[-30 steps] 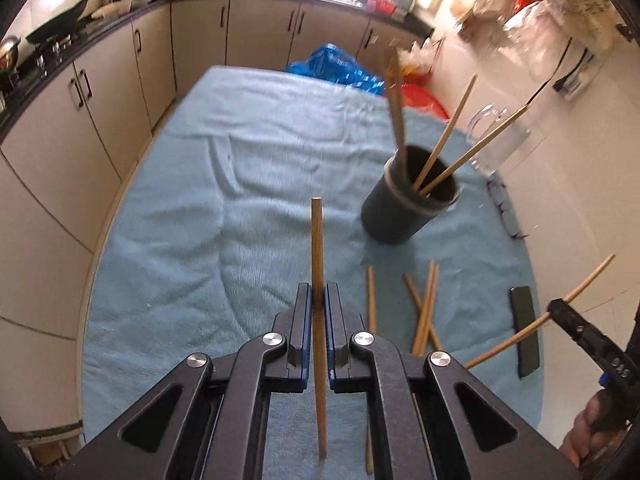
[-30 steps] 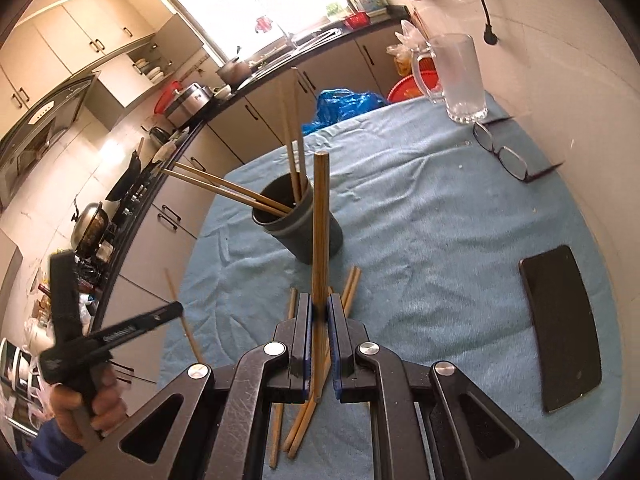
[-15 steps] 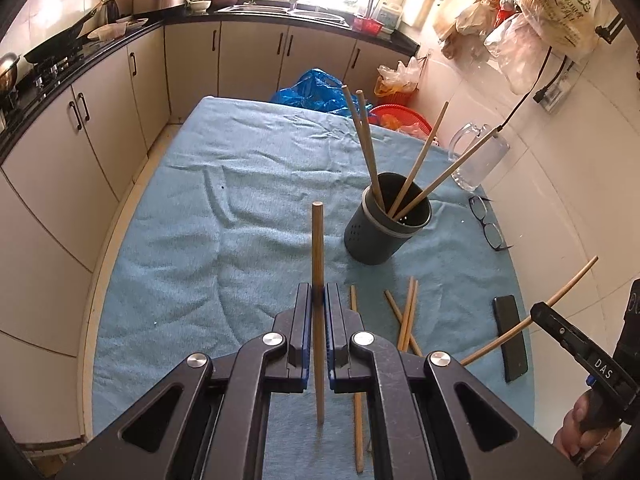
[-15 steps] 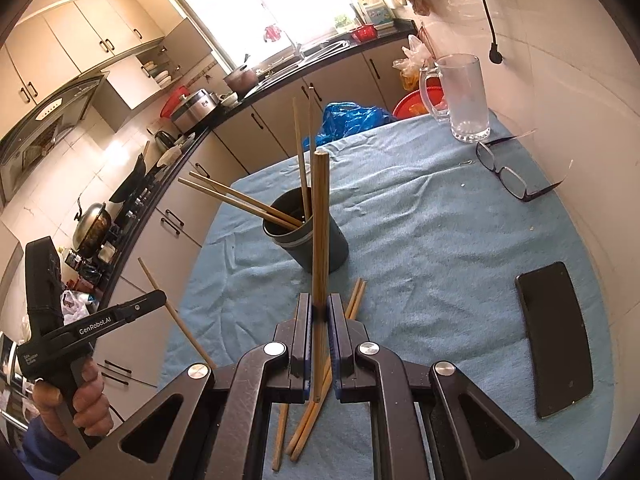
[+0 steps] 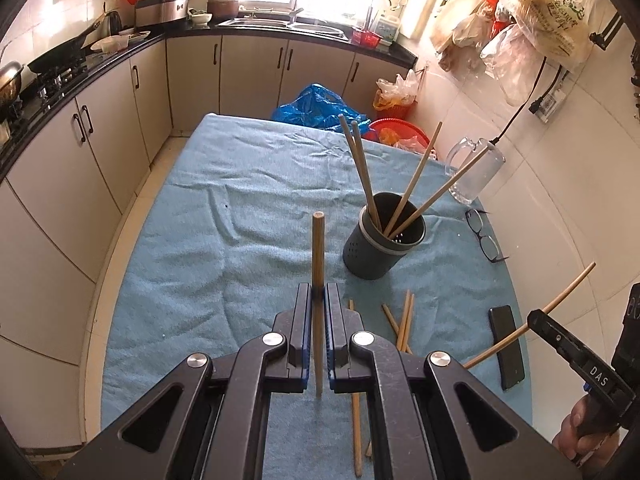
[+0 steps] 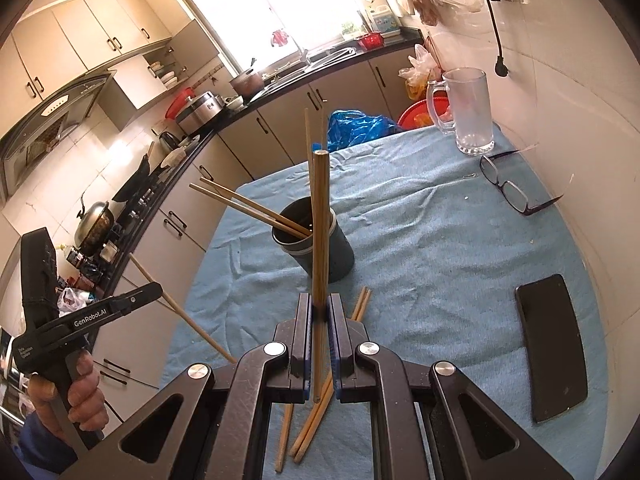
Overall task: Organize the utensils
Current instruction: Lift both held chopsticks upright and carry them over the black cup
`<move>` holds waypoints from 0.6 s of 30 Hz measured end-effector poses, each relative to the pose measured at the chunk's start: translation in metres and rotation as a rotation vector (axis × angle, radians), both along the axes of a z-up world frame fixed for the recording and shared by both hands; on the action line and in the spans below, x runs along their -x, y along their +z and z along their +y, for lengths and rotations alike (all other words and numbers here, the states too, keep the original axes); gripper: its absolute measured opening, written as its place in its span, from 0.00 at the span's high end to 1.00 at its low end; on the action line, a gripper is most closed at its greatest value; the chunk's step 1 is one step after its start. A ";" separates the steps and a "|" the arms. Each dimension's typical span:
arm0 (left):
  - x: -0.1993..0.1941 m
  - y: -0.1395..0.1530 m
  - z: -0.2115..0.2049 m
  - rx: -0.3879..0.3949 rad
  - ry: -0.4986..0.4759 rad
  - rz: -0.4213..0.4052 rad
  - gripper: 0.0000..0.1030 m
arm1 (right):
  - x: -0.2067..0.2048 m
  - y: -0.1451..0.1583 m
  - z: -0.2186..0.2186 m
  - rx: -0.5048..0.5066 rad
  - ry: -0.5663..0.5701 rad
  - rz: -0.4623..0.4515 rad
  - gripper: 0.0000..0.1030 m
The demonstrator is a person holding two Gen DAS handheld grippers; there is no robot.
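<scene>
My left gripper [image 5: 318, 293] is shut on a wooden chopstick [image 5: 318, 256] that stands upright above the blue cloth. To its right stands a dark grey utensil holder [image 5: 380, 244] with several chopsticks leaning in it. My right gripper [image 6: 319, 304] is shut on another chopstick [image 6: 320, 220], upright in front of the same holder [image 6: 320, 248]. Loose chopsticks [image 5: 404, 320] lie on the cloth below the holder, and loose chopsticks [image 6: 316, 412] show under the right jaws. The right gripper [image 5: 538, 320] appears at the left view's right edge, the left gripper [image 6: 158, 292] at the right view's left edge.
A black phone [image 6: 554, 340] lies on the blue cloth [image 5: 260, 208] near the right wall, with glasses [image 6: 508, 192] and a glass mug [image 6: 468, 112] further back. Kitchen cabinets [image 5: 100, 136] run along the left. A blue bag [image 5: 316, 108] sits beyond the table's far end.
The left gripper has risen with its chopstick, so the table and holder look smaller and lower. The right gripper keeps its chopstick almost still.
</scene>
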State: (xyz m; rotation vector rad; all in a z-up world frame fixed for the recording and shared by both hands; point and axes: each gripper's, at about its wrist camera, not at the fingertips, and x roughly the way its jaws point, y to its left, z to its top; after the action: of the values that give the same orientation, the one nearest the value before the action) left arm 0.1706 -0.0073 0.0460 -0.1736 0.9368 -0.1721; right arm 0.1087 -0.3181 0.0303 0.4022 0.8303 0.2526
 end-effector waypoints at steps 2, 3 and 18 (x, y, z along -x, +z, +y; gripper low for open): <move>0.000 0.003 0.000 -0.006 0.004 -0.007 0.95 | 0.000 0.001 0.001 0.001 0.003 -0.001 0.92; 0.000 0.004 -0.001 -0.009 0.005 -0.011 0.95 | 0.000 0.001 0.001 0.002 0.003 -0.001 0.92; 0.001 0.016 -0.011 -0.051 -0.009 -0.060 0.95 | -0.002 0.004 0.000 0.009 -0.001 -0.010 0.92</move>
State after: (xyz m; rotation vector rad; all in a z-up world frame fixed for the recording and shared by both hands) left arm 0.1696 -0.0186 0.0622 -0.1166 0.8819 -0.1611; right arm 0.1110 -0.3185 0.0346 0.3929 0.8211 0.2500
